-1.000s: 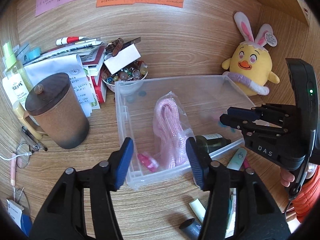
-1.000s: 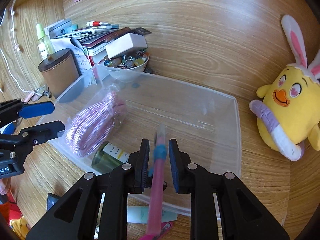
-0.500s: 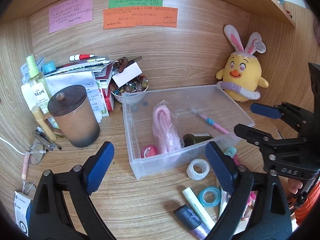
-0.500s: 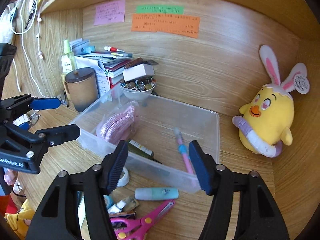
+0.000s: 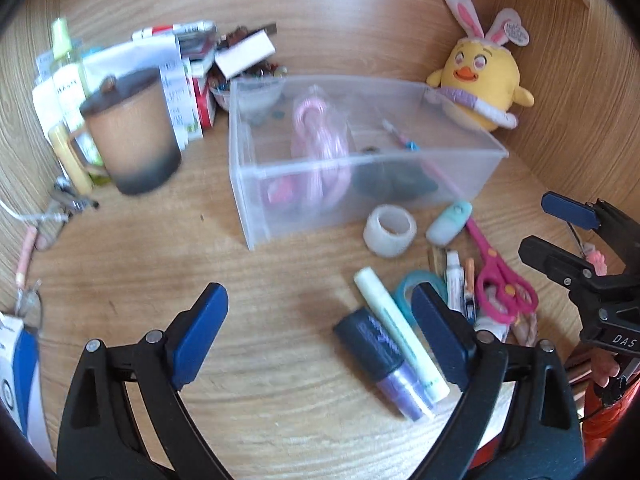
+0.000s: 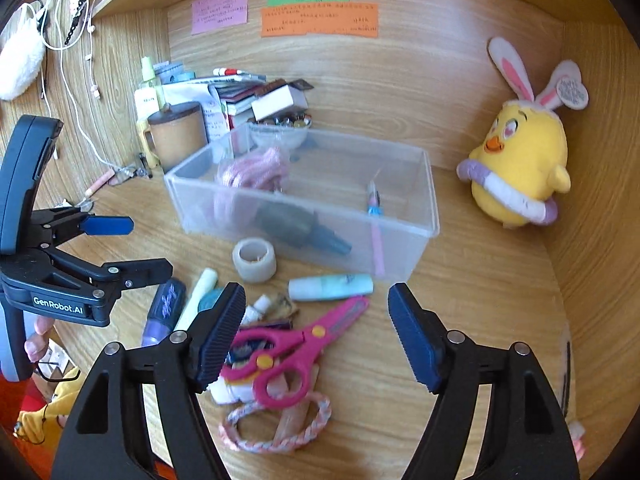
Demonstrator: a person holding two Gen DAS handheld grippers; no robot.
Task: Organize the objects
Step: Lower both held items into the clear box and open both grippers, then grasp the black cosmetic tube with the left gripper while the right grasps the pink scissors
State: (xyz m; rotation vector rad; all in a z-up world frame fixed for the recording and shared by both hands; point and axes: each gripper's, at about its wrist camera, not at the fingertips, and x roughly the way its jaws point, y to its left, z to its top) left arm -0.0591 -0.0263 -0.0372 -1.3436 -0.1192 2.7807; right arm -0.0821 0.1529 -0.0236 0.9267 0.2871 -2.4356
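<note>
A clear plastic bin [image 5: 256, 184] [image 6: 430, 216] sits mid-desk and holds a bagged pink rope [image 6: 252, 172], a dark bottle [image 6: 296, 224] and a pink pen [image 6: 376, 220]. In front of it lie a white tape roll [image 6: 255, 261], a mint tube [image 6: 330, 287], pink scissors [image 6: 288, 344], a purple-capped bottle [image 5: 380, 364], a pale marker [image 5: 400, 336] and a braided cord [image 6: 276, 428]. My left gripper [image 5: 320, 340] is open and empty above the desk, left of the pile. My right gripper [image 6: 316, 336] is open and empty over the scissors.
A yellow bunny-eared plush [image 6: 520, 156] stands at the right wall. A brown lidded mug [image 5: 128, 136], stacked papers and books [image 6: 236, 96] and a bowl of beads [image 6: 280, 128] crowd the back left. Glasses and a cable [image 5: 44, 220] lie at the left.
The right gripper opened and let the pink pen go into the bin. Both grippers have drawn back from the bin toward the loose pile in front, and the left opened wider.
</note>
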